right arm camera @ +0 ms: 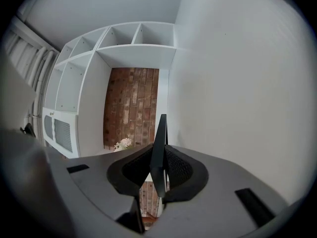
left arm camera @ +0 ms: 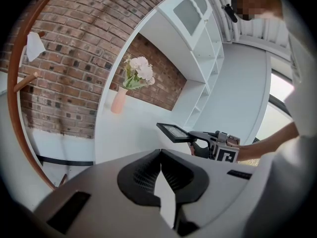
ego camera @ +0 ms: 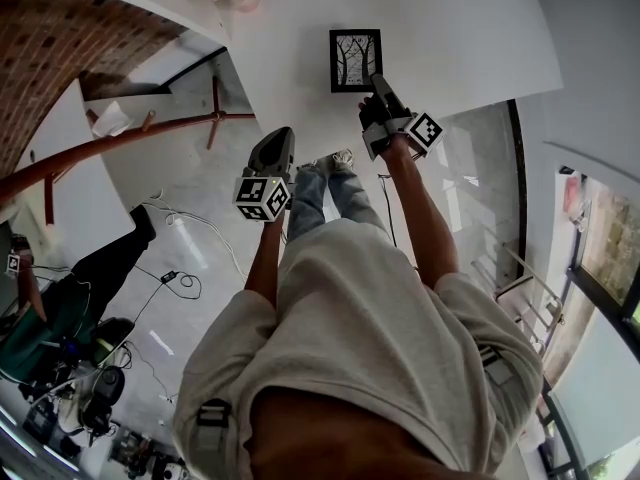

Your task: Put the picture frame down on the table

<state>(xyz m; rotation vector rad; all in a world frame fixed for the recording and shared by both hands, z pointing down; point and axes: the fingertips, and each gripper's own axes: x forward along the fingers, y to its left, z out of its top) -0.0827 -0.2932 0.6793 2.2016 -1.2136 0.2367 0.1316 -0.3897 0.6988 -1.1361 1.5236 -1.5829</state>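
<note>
Reaching forward with my right arm stretched nearly straight, I hold the right gripper (ego camera: 377, 86) out over the white table (ego camera: 285, 58). Its 2 jaws are clamped on 1 edge of the picture frame (ego camera: 355, 60). In the right gripper view the picture frame (right arm camera: 159, 150) stands edge-on between the pads. From the left gripper view the frame (left arm camera: 173, 131) lies tilted, face up, above the tabletop; I cannot tell whether it touches. My left arm is bent less far out, with the left gripper (ego camera: 278, 136) lower and nearer my body, pointing toward the table. Its jaws are pressed together with nothing between them. A pink vase (left arm camera: 118, 101) of flowers stands farther back on the table.
</note>
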